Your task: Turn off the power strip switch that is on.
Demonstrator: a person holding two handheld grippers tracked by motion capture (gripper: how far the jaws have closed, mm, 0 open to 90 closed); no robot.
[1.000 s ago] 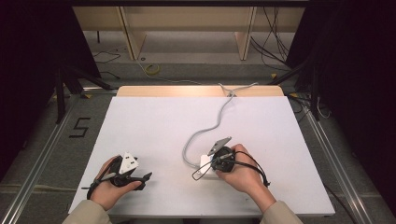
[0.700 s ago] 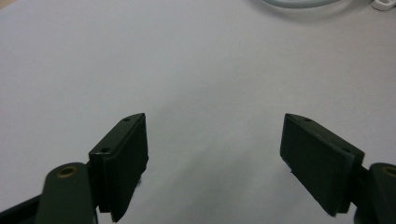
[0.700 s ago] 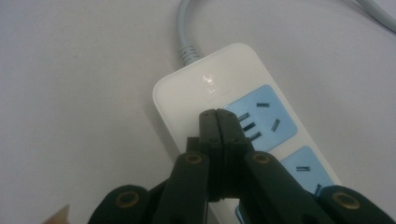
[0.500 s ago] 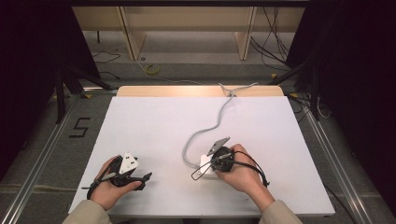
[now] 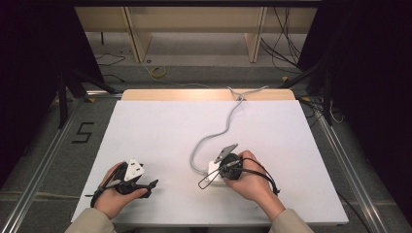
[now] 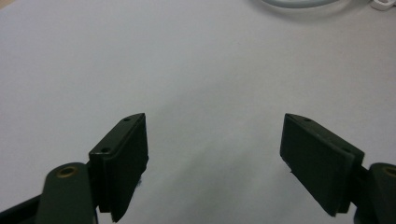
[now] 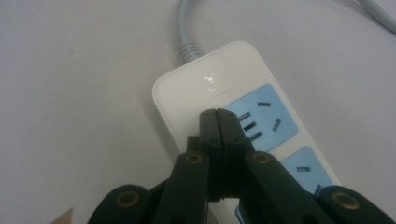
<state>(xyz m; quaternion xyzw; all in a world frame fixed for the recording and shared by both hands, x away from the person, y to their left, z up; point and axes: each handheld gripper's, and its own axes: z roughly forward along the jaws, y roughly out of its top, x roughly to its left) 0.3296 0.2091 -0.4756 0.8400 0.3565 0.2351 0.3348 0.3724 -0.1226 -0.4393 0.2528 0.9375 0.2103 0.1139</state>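
Note:
A white power strip [image 7: 219,93] with blue socket panels [image 7: 264,116] lies on the white table [image 5: 160,136]; its grey cable [image 5: 221,131] runs to the far edge. My right gripper [image 7: 218,114] is shut, jaws pressed together with nothing between them, tips just over the strip beside the first socket. In the high view the right gripper [image 5: 228,167] sits over the strip [image 5: 214,171] at the front centre. My left gripper [image 5: 153,184] rests at the front left, jaws wide apart over bare table. Between the left gripper's [image 6: 215,140] fingers there is nothing.
The cable [image 6: 299,3] curls at the top of the left gripper view. A wooden strip [image 5: 204,94] borders the table's far edge. Shelving legs and loose wires stand on the floor beyond. Metal rails [image 5: 43,160] run along both sides.

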